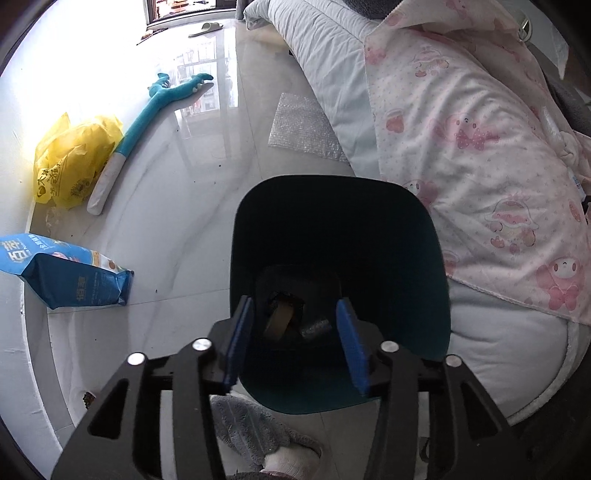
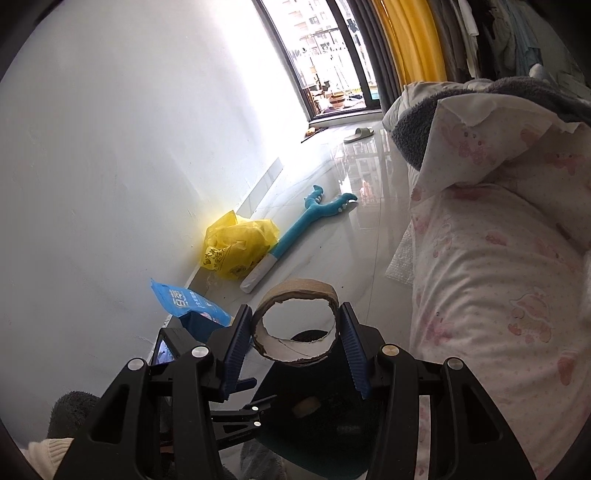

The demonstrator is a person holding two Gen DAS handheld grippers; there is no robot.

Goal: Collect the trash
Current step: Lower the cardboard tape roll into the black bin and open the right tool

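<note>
One cardboard ring (image 2: 295, 319), a spent tape core with torn edges, sits clamped between the blue pads (image 2: 236, 350) of the right gripper (image 2: 295, 347), held above the mouth of the dark teal bin (image 2: 332, 435). In the left-wrist view the left gripper (image 1: 295, 343) hangs over the same bin (image 1: 424, 258), jaws wide apart with nothing between them. Two items lie at the bin's bottom: a tan cardboard piece (image 1: 279, 319) and a small crinkled clear wrapper (image 1: 316, 328).

The bin stands on glossy pale floor tiles (image 1: 177, 221), close beside a bed with a pink cartoon-print quilt (image 1: 480, 166).

Left of the bin, by the wall: a blue pouch (image 1: 70, 277) with large white Chinese characters, partly readable, brand not made out. Farther on, a crumpled yellow plastic bag (image 1: 70, 162) with dark Chinese print and a round emblem, not legible. A teal plush dinosaur toy (image 1: 147, 110) with a white end lies touching the bag.

A sheet of bubble wrap (image 1: 299, 129) lies at the bed's edge. A slipper (image 1: 207, 27) rests near the window.
</note>
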